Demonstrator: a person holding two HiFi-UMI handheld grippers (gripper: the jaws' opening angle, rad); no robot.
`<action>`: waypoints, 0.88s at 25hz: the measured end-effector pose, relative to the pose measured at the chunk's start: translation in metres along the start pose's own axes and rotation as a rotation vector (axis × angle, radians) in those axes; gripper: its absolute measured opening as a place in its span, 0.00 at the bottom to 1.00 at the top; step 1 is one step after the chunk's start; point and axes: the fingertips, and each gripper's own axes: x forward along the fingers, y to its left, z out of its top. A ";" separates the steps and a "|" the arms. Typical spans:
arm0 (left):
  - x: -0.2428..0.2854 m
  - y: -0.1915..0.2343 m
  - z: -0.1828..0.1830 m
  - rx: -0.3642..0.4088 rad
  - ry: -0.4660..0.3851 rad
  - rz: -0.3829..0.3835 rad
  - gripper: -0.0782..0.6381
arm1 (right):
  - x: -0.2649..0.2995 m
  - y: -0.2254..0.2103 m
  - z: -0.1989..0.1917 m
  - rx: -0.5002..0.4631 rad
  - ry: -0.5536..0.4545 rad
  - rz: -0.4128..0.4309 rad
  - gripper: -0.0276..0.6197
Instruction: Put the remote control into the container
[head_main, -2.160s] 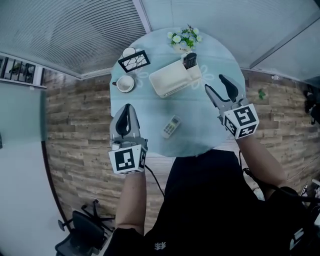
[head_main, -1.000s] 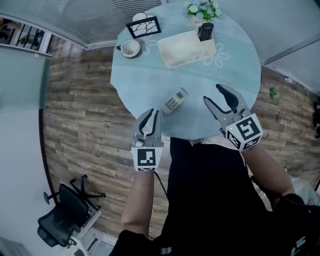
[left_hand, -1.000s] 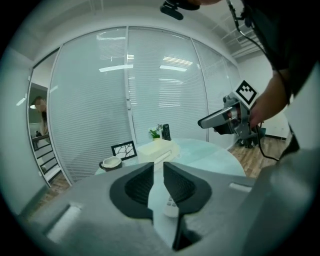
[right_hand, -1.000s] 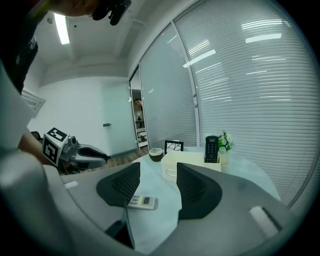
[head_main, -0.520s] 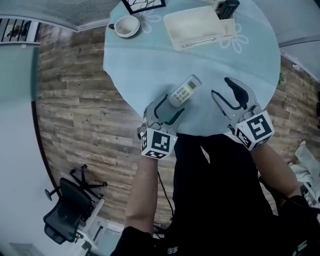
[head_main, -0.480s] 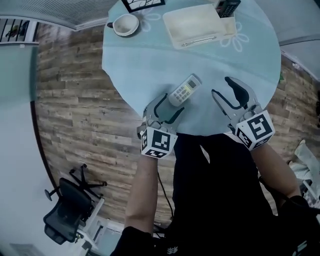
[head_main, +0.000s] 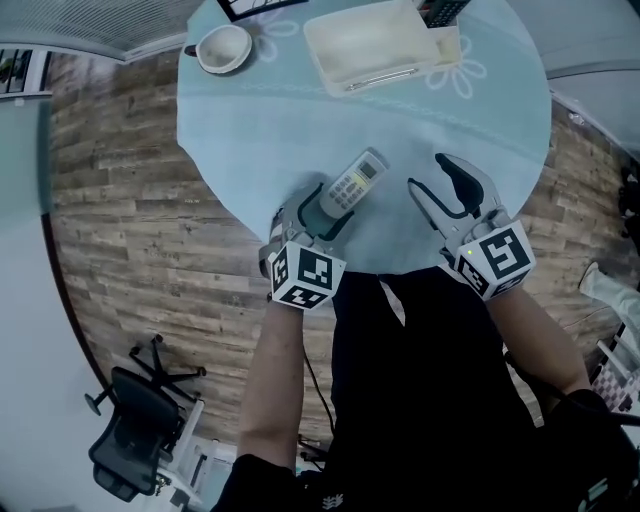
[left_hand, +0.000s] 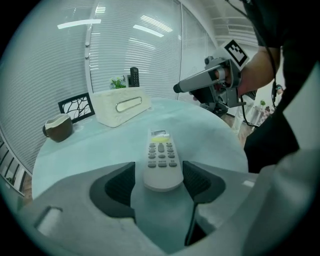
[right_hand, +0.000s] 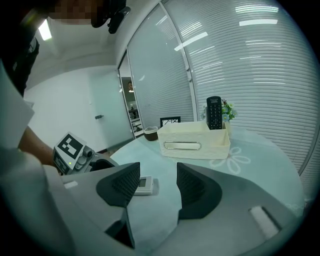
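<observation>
Spreading across the upper half of the head view, the round bench (head_main: 270, 120) carries the cream container (head_main: 372, 45) at top centre. It does not yet hold the white remote, so by my reading the task is barely begun, with grasp, carry and drop all still to do. At centre right the right gripper (head_main: 432, 178) hovers over the bench, jaws apart on nothing. The left gripper (head_main: 325, 210), at lower centre, tips steeply down at the bench edge. Its jaws have just been opening and stand wide. Between them lies the near end of the remote control (head_main: 352, 182), flat on the bench, pads not pressing it.
</observation>
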 end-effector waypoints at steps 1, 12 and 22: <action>0.002 0.000 -0.001 -0.004 0.012 -0.004 0.54 | 0.001 0.000 -0.001 0.002 0.003 0.002 0.41; 0.008 -0.003 -0.001 -0.027 0.065 -0.060 0.47 | 0.006 0.000 -0.002 0.027 0.009 0.001 0.41; -0.003 0.003 0.017 -0.068 0.006 -0.049 0.47 | 0.013 0.012 -0.018 0.145 0.054 0.077 0.41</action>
